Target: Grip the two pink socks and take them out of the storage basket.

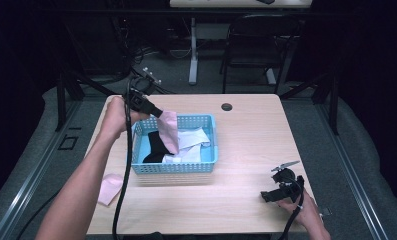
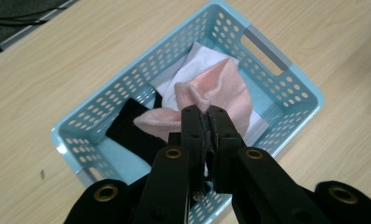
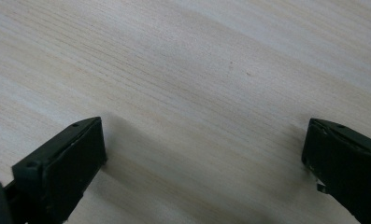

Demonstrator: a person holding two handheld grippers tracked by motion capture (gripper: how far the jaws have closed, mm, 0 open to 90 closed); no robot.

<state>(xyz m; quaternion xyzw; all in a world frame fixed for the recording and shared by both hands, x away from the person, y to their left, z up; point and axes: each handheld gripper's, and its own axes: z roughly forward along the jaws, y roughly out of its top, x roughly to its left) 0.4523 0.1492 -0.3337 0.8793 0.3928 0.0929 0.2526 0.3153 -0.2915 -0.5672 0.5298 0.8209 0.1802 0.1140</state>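
A light blue perforated basket (image 1: 208,162) (image 2: 286,88) sits on the wooden table left of centre. Inside lie a black sock (image 1: 157,146) (image 2: 131,128) and white cloth (image 1: 192,140) (image 2: 192,65). My left gripper (image 1: 158,113) (image 2: 206,119) is shut on a pink sock (image 1: 170,131) (image 2: 220,91), which hangs over the basket's far left part. A second pink sock (image 1: 110,187) lies on the table at the left edge, beside the forearm. My right gripper (image 1: 273,192) (image 3: 204,154) rests low over bare table at the near right, its jaws wide apart with nothing between them.
A round cable hole (image 1: 227,106) sits near the table's far edge. The tabletop (image 1: 251,145) is bare wood right of the basket. A dark chair (image 1: 258,45) and a table leg (image 1: 193,50) stand beyond the table.
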